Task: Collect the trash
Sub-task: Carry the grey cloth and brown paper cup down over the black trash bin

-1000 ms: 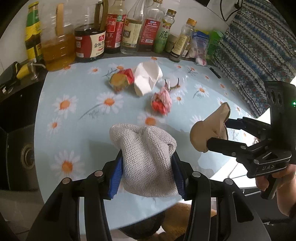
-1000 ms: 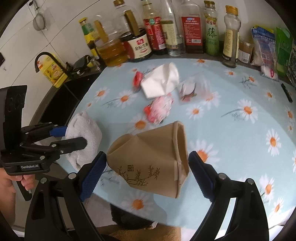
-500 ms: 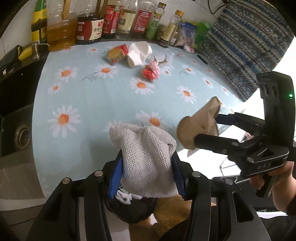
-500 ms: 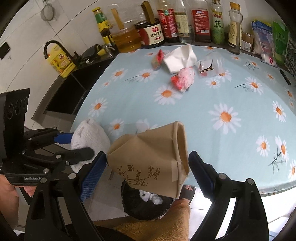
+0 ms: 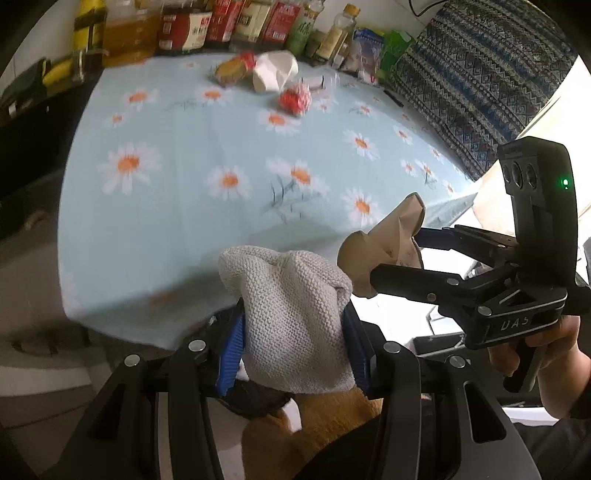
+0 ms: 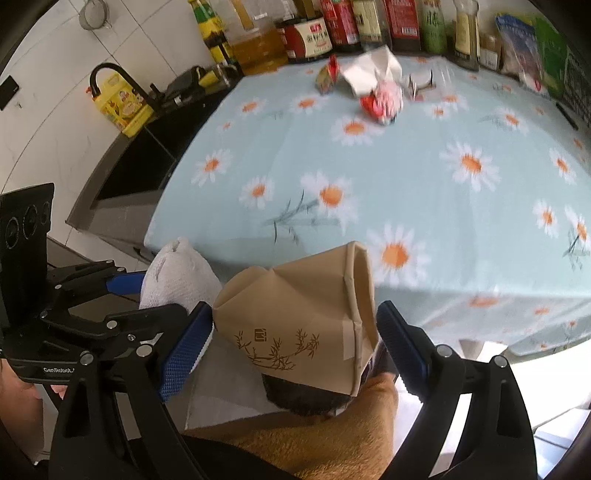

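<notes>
My left gripper [image 5: 295,343] is shut on a grey knitted cloth [image 5: 291,317], held off the table's near edge; the cloth also shows in the right wrist view [image 6: 177,277]. My right gripper [image 6: 295,339] is shut on a crushed brown paper cup [image 6: 299,314], seen too in the left wrist view [image 5: 384,243]. Both hang above a dark bin [image 6: 303,400], mostly hidden. A red-pink wrapper [image 5: 295,98], a white crumpled paper [image 5: 273,70] and a red-yellow packet [image 5: 234,68] lie far on the daisy tablecloth [image 5: 184,206].
Bottles of sauce and oil [image 5: 184,29] line the table's far edge. A dark sink with a black tap [image 6: 122,77] lies left. A patterned cushion [image 5: 480,74] is at the right. An orange-brown fabric [image 6: 295,435] lies below the grippers.
Both grippers have pulled back from over the table to beyond its near edge, each still holding its item, and now hang over the dark bin.
</notes>
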Demonstrator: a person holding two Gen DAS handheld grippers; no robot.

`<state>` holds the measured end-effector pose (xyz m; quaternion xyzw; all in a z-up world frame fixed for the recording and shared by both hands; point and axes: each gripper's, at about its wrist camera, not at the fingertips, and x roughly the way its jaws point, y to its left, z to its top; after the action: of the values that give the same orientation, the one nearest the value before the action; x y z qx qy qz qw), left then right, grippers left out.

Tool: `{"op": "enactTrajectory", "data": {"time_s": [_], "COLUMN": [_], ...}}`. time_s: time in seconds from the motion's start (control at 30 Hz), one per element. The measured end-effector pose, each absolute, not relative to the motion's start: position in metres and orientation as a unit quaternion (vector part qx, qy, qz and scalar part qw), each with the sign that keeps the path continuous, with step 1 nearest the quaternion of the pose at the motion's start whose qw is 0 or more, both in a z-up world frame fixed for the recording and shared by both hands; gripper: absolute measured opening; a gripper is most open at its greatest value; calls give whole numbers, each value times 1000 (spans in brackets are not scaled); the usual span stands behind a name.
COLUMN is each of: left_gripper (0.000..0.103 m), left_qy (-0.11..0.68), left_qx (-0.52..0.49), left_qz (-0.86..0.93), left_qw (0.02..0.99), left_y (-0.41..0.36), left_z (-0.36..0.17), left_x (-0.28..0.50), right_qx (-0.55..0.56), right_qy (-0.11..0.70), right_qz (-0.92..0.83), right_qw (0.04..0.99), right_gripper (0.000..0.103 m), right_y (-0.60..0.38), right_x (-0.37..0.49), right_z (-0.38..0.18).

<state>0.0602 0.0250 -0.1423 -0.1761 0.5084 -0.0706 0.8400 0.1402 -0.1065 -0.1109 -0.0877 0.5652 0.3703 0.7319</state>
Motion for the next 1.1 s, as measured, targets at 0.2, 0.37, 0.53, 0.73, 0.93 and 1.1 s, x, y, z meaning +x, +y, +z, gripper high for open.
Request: {"op": "enactTrajectory", "data": {"time_s": [0.2, 0.37, 0.53, 0.73, 0.93, 1.1], "left_gripper": [47, 47, 47, 47, 47, 48], "left_qy": [535, 549, 564, 579, 588, 594], "left_qx": [-202, -226, -237, -251, -268, -278], "left_qz": [-71, -65, -59, -54, -41, -31], "left_qw": [817, 802, 789, 773, 763, 754], "left_y": [22, 25, 23, 24, 29, 31], "left_z": [-177, -196, -215, -236, -251, -259], "left_x": [44, 38, 33, 28, 23, 21], "right_qx": [-86, -84, -81, -86, -94, -97], "right_qy": [593, 609, 630, 647, 654, 658], "right_qz": [355, 349, 347, 342, 346, 347], "right_qw": [717, 707, 690, 676, 666, 661], "right_gripper": [89, 89, 89, 89, 90, 90], "right_y": [-117, -122, -124, -124, -116, -113], "right_x": [129, 123, 116, 111, 109, 112], "right_z": [-134, -148, -167, -183, -192, -197]}}
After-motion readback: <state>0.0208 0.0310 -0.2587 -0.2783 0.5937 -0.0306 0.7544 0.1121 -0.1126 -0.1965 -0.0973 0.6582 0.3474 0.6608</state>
